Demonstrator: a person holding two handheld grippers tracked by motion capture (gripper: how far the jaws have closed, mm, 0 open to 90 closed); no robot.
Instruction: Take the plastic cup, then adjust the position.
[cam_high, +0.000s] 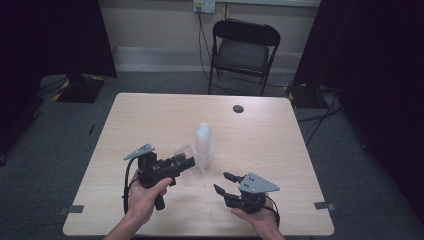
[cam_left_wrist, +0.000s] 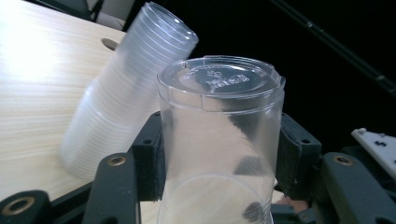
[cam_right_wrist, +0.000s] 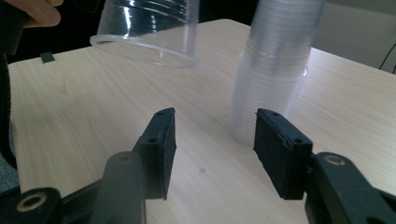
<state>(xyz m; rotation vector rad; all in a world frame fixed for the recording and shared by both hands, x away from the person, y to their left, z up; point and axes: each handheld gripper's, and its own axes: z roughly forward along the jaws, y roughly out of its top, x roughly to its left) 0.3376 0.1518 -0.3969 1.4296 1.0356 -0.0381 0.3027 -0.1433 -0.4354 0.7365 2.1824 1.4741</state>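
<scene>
The left gripper is clamped on a single clear plastic cup, its pads pressed against both sides of the cup's wall, and holds the cup off the table, tilted with its closed base pointing away from the hand and its open mouth back toward it. The stack of nested clear cups stands mouth down on the tabletop just beside the held cup, on its far right side in the high view; the two do not appear to touch, though the clear plastic makes this hard to confirm. The right gripper hovers low over the table in front of the stack, jaws parted to a middling width with nothing between them; its own view shows the stack beyond the pads and the held cup up at the left. A small dark disc lies well apart near the far edge. By judgement, the step in hand is the separation of one cup from the stack, with that cup already free. The next move appears to call for setting the held cup down clear of the stack, or for the right gripper to steady the stack; the thin wall will likely deform under a hard squeeze.
</scene>
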